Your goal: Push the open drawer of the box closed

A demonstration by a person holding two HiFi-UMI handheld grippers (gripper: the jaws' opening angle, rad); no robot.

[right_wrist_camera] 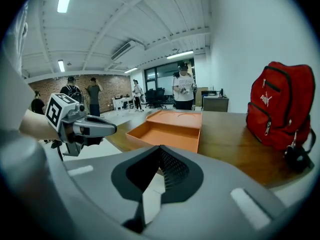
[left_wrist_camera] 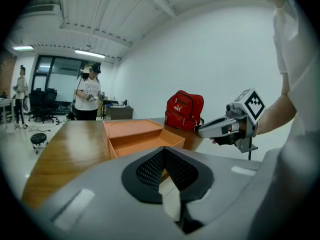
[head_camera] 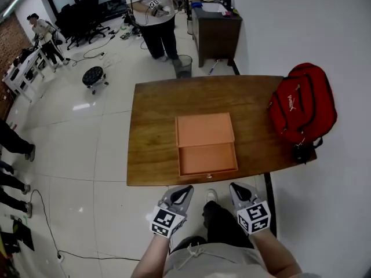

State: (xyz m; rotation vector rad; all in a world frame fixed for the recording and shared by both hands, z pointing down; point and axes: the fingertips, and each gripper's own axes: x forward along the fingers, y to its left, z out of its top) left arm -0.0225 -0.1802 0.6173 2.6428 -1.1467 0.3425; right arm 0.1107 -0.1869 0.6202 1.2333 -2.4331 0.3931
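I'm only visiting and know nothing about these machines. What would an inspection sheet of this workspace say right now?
Surface: wooden table, holding two things.
Job's things: orange box, its drawer pulled open towards the person.
Clutter: red backpack at the table's right end, apart from the box.
Claws: left claw and right claw both shut, empty, short of the table's near edge.
Cables: loose cable on the floor, left of the table.
Surroundings: standing person, waste bin, round stool, dark cabinet.
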